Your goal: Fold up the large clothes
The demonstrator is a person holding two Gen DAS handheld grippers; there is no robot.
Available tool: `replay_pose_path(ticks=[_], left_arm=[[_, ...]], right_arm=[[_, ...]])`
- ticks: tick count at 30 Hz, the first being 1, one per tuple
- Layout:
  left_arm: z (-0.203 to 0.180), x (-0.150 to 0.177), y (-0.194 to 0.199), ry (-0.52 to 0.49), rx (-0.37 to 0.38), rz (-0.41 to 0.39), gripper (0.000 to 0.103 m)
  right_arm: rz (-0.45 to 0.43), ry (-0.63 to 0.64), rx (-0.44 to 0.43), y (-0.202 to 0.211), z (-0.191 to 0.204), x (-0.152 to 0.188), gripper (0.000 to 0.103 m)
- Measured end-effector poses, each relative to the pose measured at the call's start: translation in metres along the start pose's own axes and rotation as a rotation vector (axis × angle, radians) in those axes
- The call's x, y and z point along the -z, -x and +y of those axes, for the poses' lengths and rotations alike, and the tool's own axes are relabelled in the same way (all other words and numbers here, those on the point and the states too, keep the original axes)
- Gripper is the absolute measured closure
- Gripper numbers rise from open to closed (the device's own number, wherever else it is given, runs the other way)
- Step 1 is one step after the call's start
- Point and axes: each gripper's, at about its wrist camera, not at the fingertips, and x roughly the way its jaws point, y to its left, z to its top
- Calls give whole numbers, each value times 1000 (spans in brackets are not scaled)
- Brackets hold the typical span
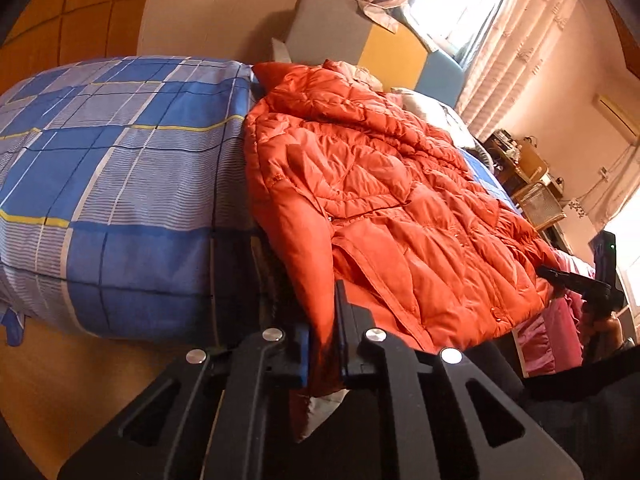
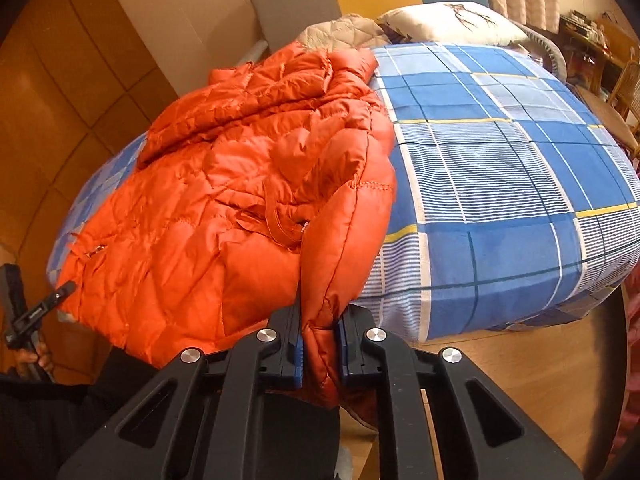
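An orange quilted puffer jacket [image 1: 384, 200] lies crumpled over the near end of a bed with a blue plaid cover [image 1: 120, 168]. My left gripper [image 1: 322, 344] is shut on the jacket's near edge, a fold of orange fabric pinched between its pads. In the right wrist view the same jacket [image 2: 224, 184] spreads to the left over the plaid cover [image 2: 500, 184], and my right gripper [image 2: 320, 344] is shut on another puffy edge of it. Each view also shows the other gripper: the right one [image 1: 576, 280] at the far right, the left one [image 2: 40, 308] at the far left.
A headboard [image 1: 360, 40] in grey, yellow and blue panels stands behind the bed, with a white pillow [image 2: 452, 24] and a beige quilted item [image 2: 340, 32] near it. Curtains [image 1: 516, 52], a cluttered desk [image 1: 516, 156] and a wicker chair [image 1: 540, 204] fill the far side. Wooden floor [image 2: 500, 368] lies below the bed's edge.
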Motion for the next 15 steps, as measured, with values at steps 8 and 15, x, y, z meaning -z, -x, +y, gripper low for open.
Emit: replay_pose_path(ticks=[8, 15], left_arm=[[3, -18, 41, 4, 87, -120, 95], [-5, -58, 51, -56, 134, -213, 95]], right_arm=[[-102, 31, -38, 28, 8, -32, 93], [-197, 48, -63, 37, 13, -74, 93]])
